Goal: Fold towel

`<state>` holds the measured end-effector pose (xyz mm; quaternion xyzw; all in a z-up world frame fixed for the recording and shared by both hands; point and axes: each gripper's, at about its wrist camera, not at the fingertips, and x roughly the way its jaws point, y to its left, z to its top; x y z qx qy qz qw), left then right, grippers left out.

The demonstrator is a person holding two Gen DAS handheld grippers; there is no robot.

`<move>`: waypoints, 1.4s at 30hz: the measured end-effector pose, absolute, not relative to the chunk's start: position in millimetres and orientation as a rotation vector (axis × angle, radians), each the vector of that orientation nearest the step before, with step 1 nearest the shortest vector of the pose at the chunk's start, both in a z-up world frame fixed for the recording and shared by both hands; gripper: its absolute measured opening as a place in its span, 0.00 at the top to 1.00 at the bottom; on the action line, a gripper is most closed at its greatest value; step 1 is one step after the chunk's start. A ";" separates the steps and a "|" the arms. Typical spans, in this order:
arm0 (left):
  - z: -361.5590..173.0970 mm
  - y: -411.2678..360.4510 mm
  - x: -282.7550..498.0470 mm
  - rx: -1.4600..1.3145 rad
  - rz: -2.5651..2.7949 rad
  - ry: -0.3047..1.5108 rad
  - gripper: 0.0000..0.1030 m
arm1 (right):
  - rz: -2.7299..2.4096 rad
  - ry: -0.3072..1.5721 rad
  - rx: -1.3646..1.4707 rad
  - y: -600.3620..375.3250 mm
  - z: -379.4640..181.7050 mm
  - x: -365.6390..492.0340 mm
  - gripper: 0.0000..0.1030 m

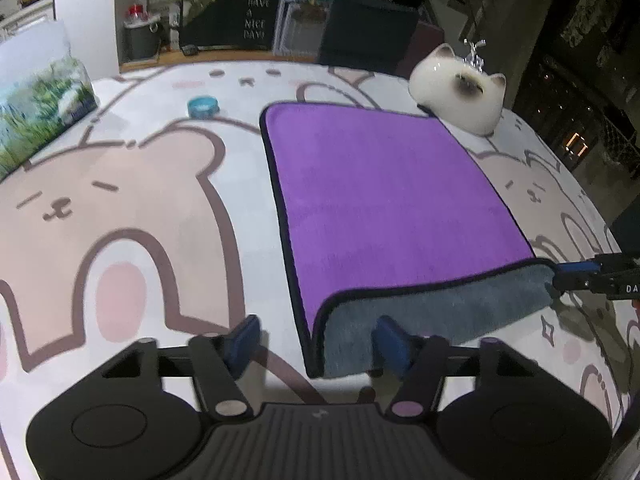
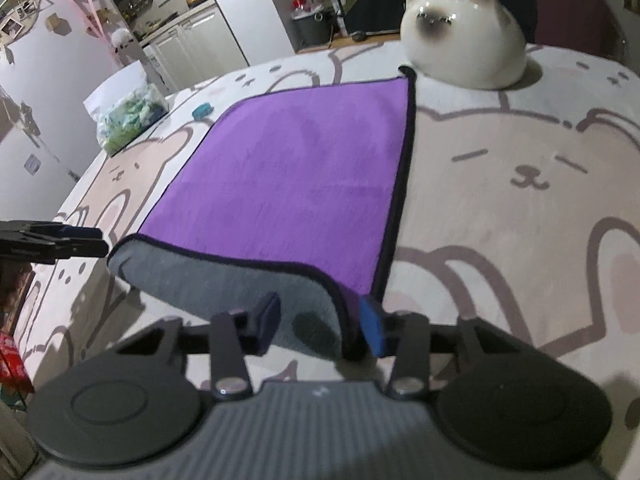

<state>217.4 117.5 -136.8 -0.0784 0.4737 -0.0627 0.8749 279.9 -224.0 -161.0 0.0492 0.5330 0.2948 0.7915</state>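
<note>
A purple towel point(image 1: 384, 188) with a black hem and grey underside lies flat on the bear-print table cover; it also shows in the right wrist view point(image 2: 296, 168). Its near edge is turned up, showing the grey side point(image 1: 432, 312). My left gripper point(image 1: 316, 344) is open, its jaws astride the towel's near-left corner. My right gripper point(image 2: 320, 324) is open, its jaws astride the near-right corner. Each gripper shows at the edge of the other's view: the right one point(image 1: 576, 276) and the left one point(image 2: 80, 240).
A white ceramic cat point(image 1: 460, 92) sits touching the towel's far right corner. A small blue dish point(image 1: 203, 106) lies beyond the towel's left side. A plastic bag with green contents point(image 1: 36, 112) stands at the far left. The table cover point(image 1: 140, 220) spreads wide on the left.
</note>
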 end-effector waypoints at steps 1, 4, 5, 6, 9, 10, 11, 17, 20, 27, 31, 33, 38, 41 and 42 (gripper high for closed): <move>-138.6 117.8 218.0 -0.167 -0.137 0.996 0.47 | 0.637 1.156 0.105 -223.0 -162.6 280.3 0.57; -143.3 119.2 220.4 -0.184 -0.147 1.015 0.57 | 0.643 1.174 0.098 -219.0 -165.9 282.5 0.64; -145.2 120.5 221.2 -0.193 -0.147 1.019 0.61 | 0.642 1.177 0.095 -218.6 -166.6 282.5 0.66; -147.0 122.7 222.4 -0.202 -0.144 1.023 0.64 | 0.641 1.179 0.094 -218.5 -166.5 282.1 0.67; -150.4 129.0 223.4 -0.239 -0.137 1.018 0.70 | 0.630 1.186 0.096 -219.6 -166.5 282.5 0.74; -151.0 129.5 223.4 -0.250 -0.139 1.015 0.78 | 0.627 1.189 0.096 -219.7 -166.8 282.7 0.78; -151.5 129.9 223.7 -0.260 -0.143 1.013 0.85 | 0.628 1.192 0.095 -220.1 -166.8 282.3 0.79; -150.5 126.1 223.1 -0.261 -0.164 1.013 0.95 | 0.631 1.190 0.080 -218.3 -164.7 281.4 0.92; -147.7 127.4 221.1 -0.266 -0.160 1.000 0.96 | 0.634 1.176 0.093 -220.4 -161.5 282.2 0.93; -136.4 126.5 211.0 -0.269 -0.155 0.952 0.96 | 0.653 1.140 0.106 -223.7 -152.4 278.4 0.94; -132.4 122.7 210.8 -0.255 -0.157 0.929 0.96 | 0.658 1.113 0.088 -224.0 -146.8 277.6 0.95; -130.4 123.3 213.1 -0.254 -0.157 0.918 0.97 | 0.659 1.089 0.074 -222.5 -142.6 278.7 0.95; -113.9 128.3 230.1 -0.246 -0.169 0.863 0.97 | 0.667 1.034 0.084 -220.9 -130.1 293.2 0.95; -101.8 135.9 250.8 -0.252 -0.172 0.829 0.97 | 0.663 0.997 0.061 -217.3 -120.4 309.7 0.95; -99.2 138.0 257.3 -0.249 -0.173 0.823 0.97 | 0.663 0.987 0.061 -216.4 -117.2 317.1 0.95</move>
